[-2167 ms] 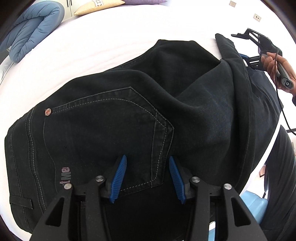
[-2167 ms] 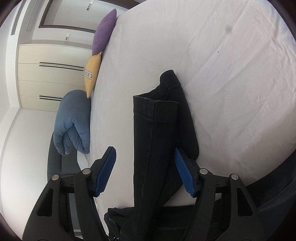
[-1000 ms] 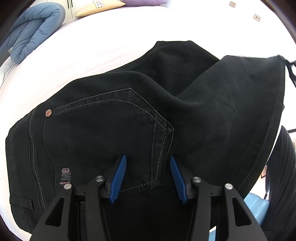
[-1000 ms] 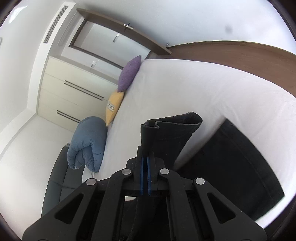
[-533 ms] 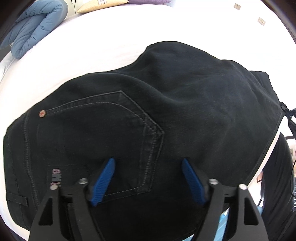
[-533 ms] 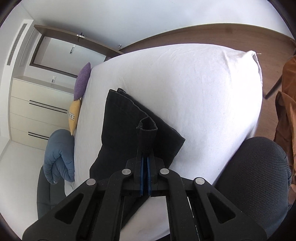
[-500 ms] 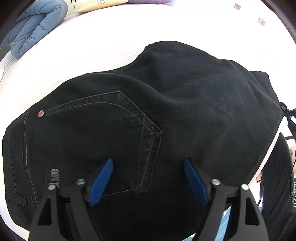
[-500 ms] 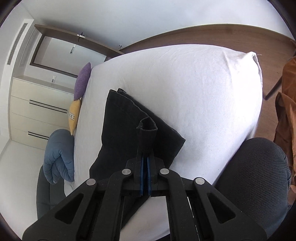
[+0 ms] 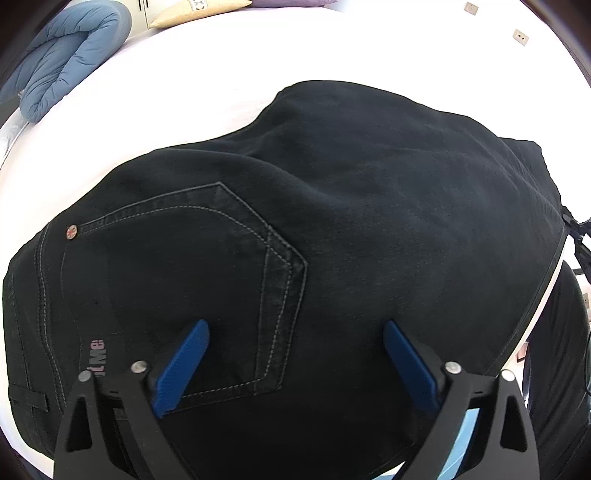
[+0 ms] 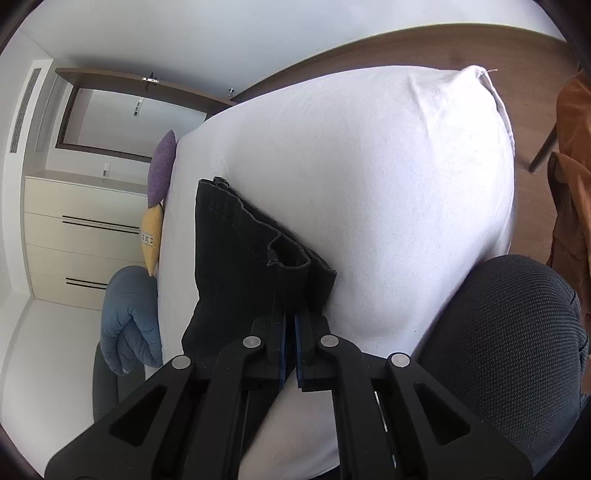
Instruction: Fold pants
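While the black pants (image 9: 332,229) fill most of the left wrist view, lying folded over themselves on the white bed (image 9: 207,81), the left gripper (image 9: 295,365) sits at the bottom centre of that frame with its two blue fingers (image 9: 181,369) spread wide apart above the dark denim, gripping nothing. A back pocket (image 9: 207,280) with pale stitching lies in the middle left of that frame, a small copper rivet (image 9: 72,232) at its upper left corner, and pinkish lettering (image 9: 96,356) shows at the lower left near the waistband. A folded layer of leg fabric covers the right half of the garment, its edge running down the right side of the frame. A rolled blue duvet (image 9: 70,51) sits at the upper left and a yellow cushion (image 9: 199,9) at the top edge. In the right wrist view, the right gripper (image 10: 290,332) at the bottom centre has its blue pads pressed together on the hem end of a pant leg, whose open cuff (image 10: 290,258) stands up just above the fingertips. Beyond it the pants stretch toward the upper left across the bed (image 10: 369,166). A purple cushion (image 10: 161,166) and the yellow cushion stand at the left edge of the mattress, the blue duvet below them, with cream drawers (image 10: 81,240) at the far left. A dark mesh chair back (image 10: 509,354) fills the lower right.
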Available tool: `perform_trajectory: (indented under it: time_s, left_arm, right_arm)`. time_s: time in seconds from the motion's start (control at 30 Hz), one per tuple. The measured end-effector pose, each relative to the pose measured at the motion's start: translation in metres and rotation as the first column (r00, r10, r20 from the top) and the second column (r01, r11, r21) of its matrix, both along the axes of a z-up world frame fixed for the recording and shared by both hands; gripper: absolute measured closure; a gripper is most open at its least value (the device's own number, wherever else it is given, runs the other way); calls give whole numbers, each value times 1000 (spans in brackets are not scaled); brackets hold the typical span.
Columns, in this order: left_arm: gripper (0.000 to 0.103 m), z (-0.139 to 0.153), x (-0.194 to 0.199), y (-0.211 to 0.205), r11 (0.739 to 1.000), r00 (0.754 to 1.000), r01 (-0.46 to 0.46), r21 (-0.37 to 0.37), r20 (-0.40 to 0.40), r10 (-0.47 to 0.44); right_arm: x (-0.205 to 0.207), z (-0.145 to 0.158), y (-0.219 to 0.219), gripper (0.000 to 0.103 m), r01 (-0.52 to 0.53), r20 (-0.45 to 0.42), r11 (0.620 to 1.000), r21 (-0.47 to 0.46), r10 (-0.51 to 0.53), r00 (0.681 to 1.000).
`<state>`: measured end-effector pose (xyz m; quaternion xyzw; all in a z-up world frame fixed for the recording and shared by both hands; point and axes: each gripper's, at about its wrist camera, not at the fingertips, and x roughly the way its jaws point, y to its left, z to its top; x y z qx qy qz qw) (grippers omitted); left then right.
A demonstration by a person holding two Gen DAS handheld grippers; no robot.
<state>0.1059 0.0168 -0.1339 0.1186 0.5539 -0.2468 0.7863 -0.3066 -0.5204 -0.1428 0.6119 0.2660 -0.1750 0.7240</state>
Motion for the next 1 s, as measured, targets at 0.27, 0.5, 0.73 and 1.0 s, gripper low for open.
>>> perform_trajectory:
  time_s: [0.27, 0.5, 0.73, 1.0]
  left_arm:
    - [0, 1, -2, -4, 1000, 1000, -22, -10, 12, 22]
    - [0, 2, -8, -12, 999, 999, -45, -13, 18, 45]
    - [1, -2, -12, 2, 998, 998, -46, -41, 35, 48]
    - [3, 20, -16, 6, 993, 993, -71, -90, 84, 79]
  right_arm:
    - [-1, 74, -14, 67, 11, -59, 964, -265, -28, 998]
    - [126, 62, 90, 67, -433, 47, 887, -163, 445, 894]
    - [144, -2, 92, 87, -481, -79, 874, -71, 476, 876]
    - [71, 48, -6, 92, -135, -252, 943, -305, 57, 966]
